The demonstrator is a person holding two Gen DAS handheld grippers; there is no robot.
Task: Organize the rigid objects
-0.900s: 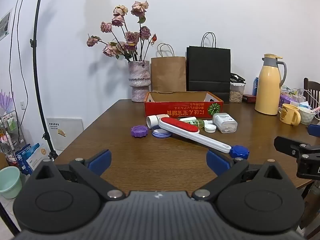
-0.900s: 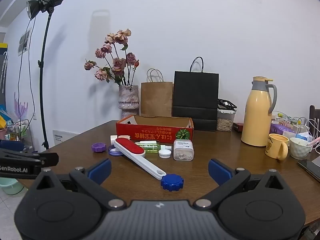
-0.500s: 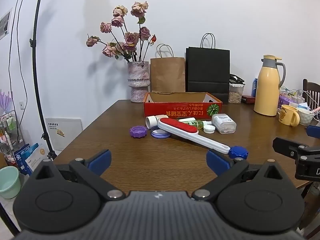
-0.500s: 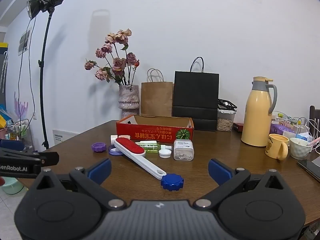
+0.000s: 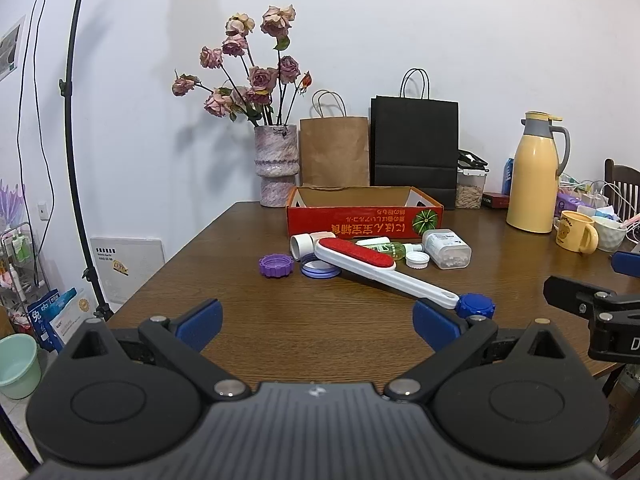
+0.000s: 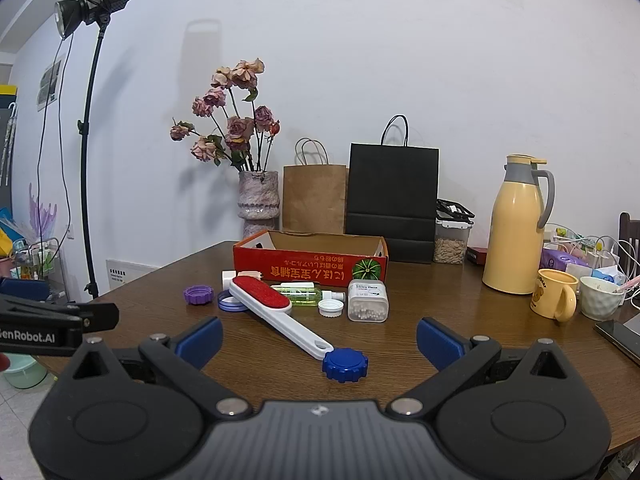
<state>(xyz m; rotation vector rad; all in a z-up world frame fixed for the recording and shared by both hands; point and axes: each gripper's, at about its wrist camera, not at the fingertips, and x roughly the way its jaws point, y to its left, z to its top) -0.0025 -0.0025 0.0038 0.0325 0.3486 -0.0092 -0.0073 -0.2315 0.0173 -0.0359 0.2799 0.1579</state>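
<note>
2 grippers, left gripper [image 5: 316, 320] and right gripper [image 6: 318, 336], hang spread and empty short of the lint brush [image 6: 276, 314], I'd say staging items for the red box [image 6: 310, 262].

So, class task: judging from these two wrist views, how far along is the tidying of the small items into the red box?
Done: nothing visibly; the red box shows no contents from here. In hand: nothing; the left gripper and right gripper have their jaws open and empty. Left: the lint brush, blue cap, purple cap, green bottle and swab jar all lie on the table.
</note>
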